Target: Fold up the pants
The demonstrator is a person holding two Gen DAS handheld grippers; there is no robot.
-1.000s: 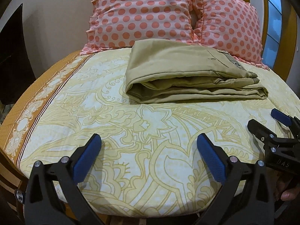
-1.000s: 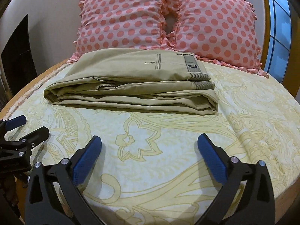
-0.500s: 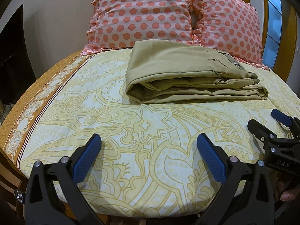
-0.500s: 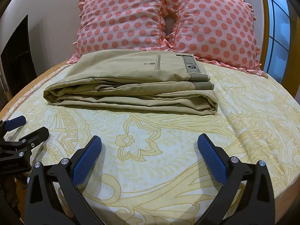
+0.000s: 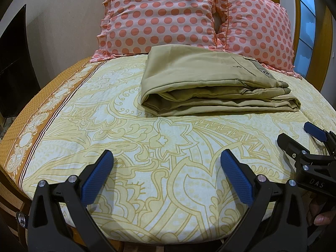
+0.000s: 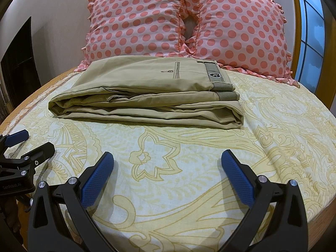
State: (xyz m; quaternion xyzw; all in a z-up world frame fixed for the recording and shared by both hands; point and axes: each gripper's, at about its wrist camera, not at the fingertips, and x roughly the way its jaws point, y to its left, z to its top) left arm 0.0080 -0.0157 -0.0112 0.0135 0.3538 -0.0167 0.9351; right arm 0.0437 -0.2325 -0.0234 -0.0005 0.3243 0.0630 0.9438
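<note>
Khaki pants [image 5: 205, 84] lie folded into a flat stack on the bed, waistband and back pocket on top toward the right; they also show in the right wrist view [image 6: 147, 96]. My left gripper [image 5: 167, 163] is open and empty, well short of the pants near the bed's front edge. My right gripper [image 6: 167, 163] is open and empty too, equally far back. The right gripper also shows at the right edge of the left wrist view [image 5: 298, 136], and the left gripper at the left edge of the right wrist view [image 6: 31, 142].
The bed has a yellow patterned sheet [image 5: 130, 142] with an orange border on its left side [image 5: 27, 130]. Two pink polka-dot pillows [image 6: 136, 21] [image 6: 241, 29] stand against the wall behind the pants. A window [image 6: 310, 31] is at far right.
</note>
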